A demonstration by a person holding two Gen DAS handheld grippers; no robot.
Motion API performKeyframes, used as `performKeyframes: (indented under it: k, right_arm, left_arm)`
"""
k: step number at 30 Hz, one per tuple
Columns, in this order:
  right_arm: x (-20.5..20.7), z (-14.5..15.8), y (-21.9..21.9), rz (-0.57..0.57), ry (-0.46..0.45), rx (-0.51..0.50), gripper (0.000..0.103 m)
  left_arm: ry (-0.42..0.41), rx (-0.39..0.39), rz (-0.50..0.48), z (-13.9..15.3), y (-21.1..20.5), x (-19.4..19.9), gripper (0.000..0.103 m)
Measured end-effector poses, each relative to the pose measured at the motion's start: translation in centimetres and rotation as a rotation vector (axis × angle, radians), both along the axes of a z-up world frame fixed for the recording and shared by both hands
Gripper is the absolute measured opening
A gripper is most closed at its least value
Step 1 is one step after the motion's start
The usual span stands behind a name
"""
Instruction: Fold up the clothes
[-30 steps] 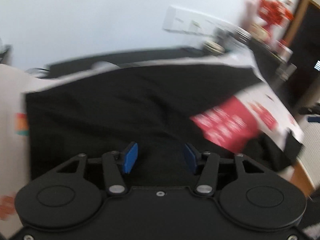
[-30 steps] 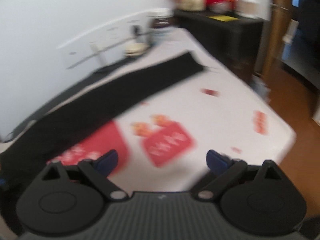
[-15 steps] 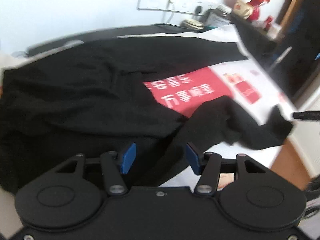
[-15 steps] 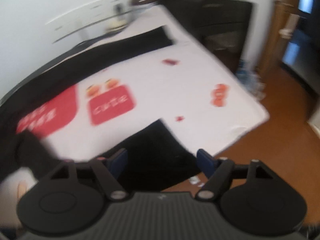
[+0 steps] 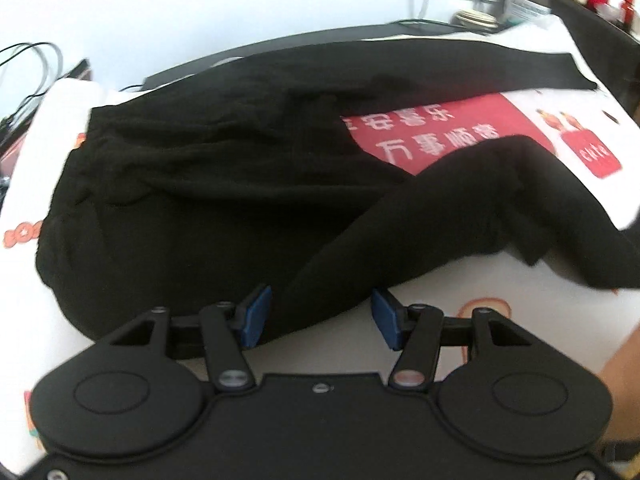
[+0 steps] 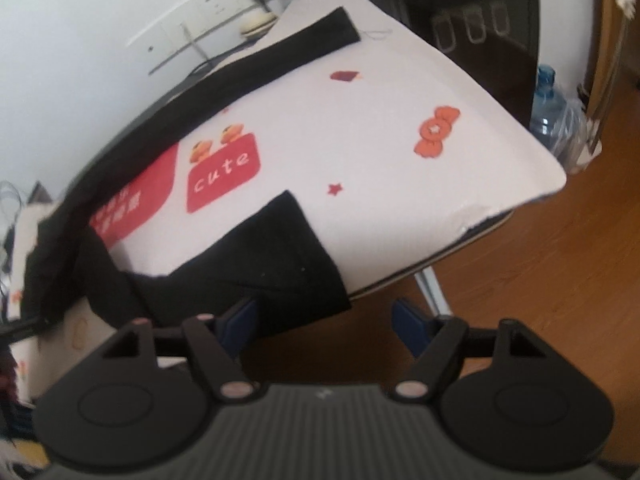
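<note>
Black trousers point(image 5: 224, 184) sprawl unfolded across the cloth-covered bench point(image 6: 400, 92), one leg end overhanging its near edge. The left gripper point(image 5: 316, 316) and right gripper point(image 6: 324, 320) hover there, fingers spread, gripping nothing, likely readying to gather that leg.

Bright, even daylight, soft shadows only. White wall point(image 5: 200, 8) blown out near the top in both views. Black garment point(image 5: 224, 184) reads as near-flat black, folds barely resolved. Mild motion blur on the red print point(image 5: 436, 132) and at the worktop point(image 6: 400, 100) far edge. Strong fisheye bending, dark vignette in the corners.
</note>
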State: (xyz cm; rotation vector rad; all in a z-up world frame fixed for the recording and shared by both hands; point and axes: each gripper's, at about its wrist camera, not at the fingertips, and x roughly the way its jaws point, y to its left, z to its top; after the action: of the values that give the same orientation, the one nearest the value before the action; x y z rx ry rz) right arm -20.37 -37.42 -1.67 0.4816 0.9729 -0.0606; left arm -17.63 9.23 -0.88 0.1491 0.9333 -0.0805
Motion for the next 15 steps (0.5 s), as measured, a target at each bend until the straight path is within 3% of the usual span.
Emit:
performKeyframes:
  k: [3,5,7,9,11,15]
  right_arm:
    - [0.1,-0.7,-0.9,-0.073,-0.023,0.103,0.066]
    - [0.2,-0.9,-0.9,-0.088,-0.019,0.15,0.052]
    - [0.4,-0.7,-0.2,-0.066,0.005,0.142,0.03]
    - [0.3,-0.1,0.5,-0.049,0.005,0.114,0.02]
    - [0.2,0.8,1.0,-0.05,-0.004,0.099,0.017]
    - [0.4,4.1,1.9,-0.06,-0.104,0.058,0.008]
  left_arm:
    - [0.003,-0.01,0.013,0.2,-0.2,0.1,0.056]
    - [-0.011,-0.007,-0.01,0.7,-0.3,-0.1,0.056]
    - [-0.027,-0.007,-0.038,1.2,-0.4,-0.4,0.056]
    - [-0.041,-0.033,-0.056,1.6,-0.3,-0.5,0.059]
    - [-0.048,-0.057,-0.06,1.6,-0.2,-0.5,0.06]
    - [-0.043,-0.06,-0.085,0.8,-0.5,-0.2,0.06]
